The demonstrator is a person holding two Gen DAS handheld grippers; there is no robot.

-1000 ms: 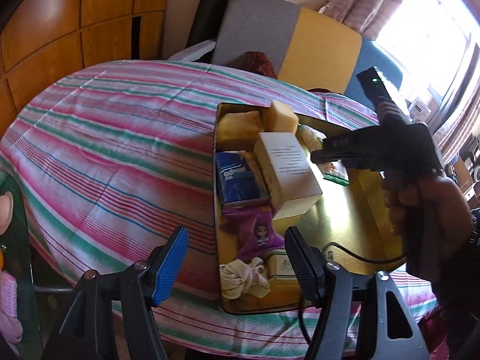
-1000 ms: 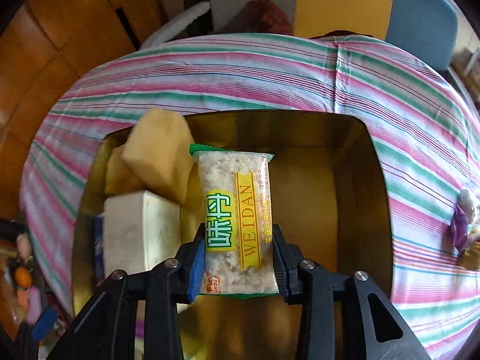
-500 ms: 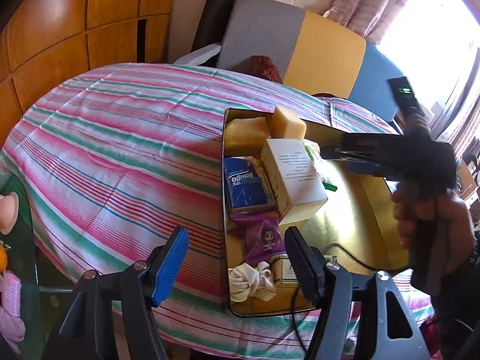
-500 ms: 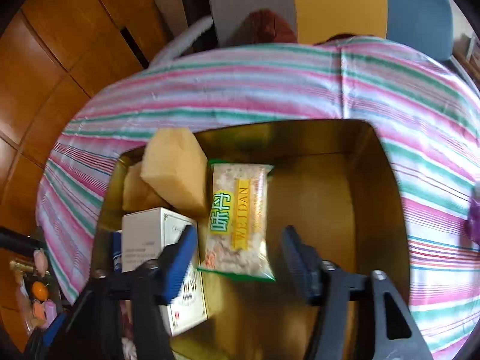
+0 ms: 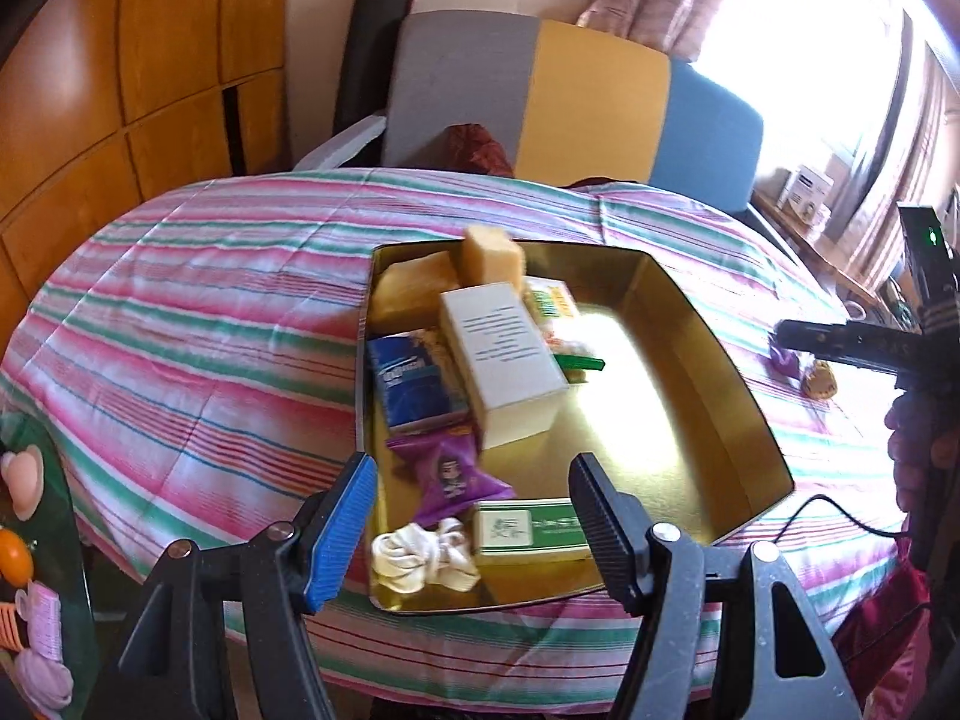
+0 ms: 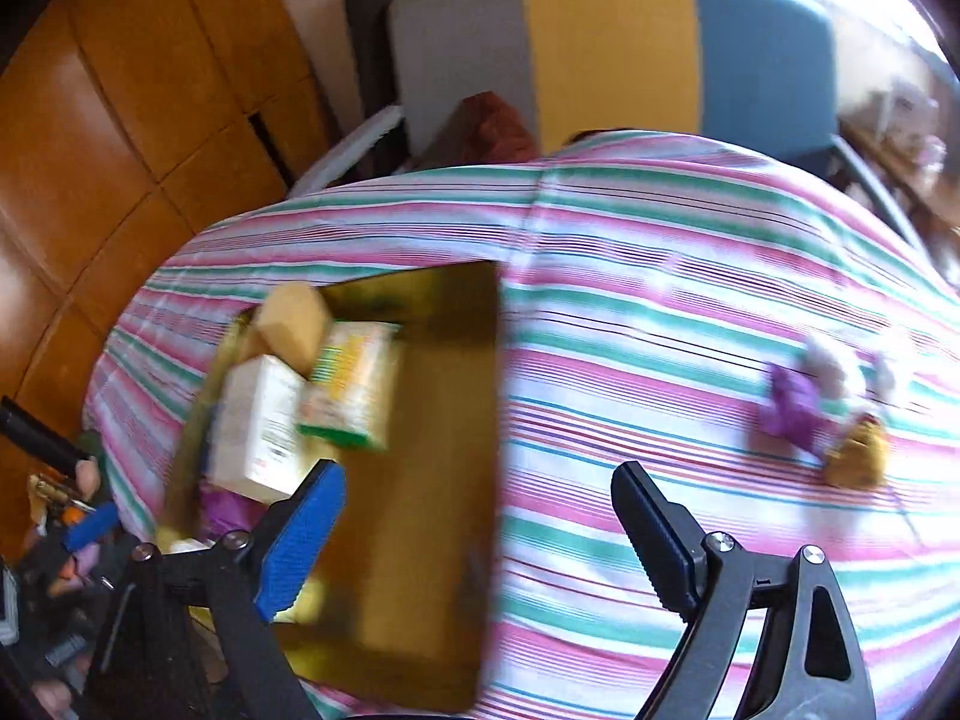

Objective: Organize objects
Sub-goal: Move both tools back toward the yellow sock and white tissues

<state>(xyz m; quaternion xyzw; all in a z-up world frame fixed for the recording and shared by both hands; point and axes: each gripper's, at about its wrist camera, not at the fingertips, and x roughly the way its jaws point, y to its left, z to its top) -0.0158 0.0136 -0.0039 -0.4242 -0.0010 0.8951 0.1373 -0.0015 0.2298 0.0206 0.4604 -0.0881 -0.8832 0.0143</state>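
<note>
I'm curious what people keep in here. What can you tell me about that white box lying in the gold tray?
The white box is an oblong carton, seemingly cardboard, with small dark print on its top face and a cream side. It looks closed and lies tilted in the gold tray, propped on other items between a blue packet and a green-edged snack packet. Neither tongs touches it.

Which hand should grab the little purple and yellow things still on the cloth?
Probably right. The right tongs are empty, opening, facing the purple sweet and yellow sweet; the left tongs face the tin.
</note>
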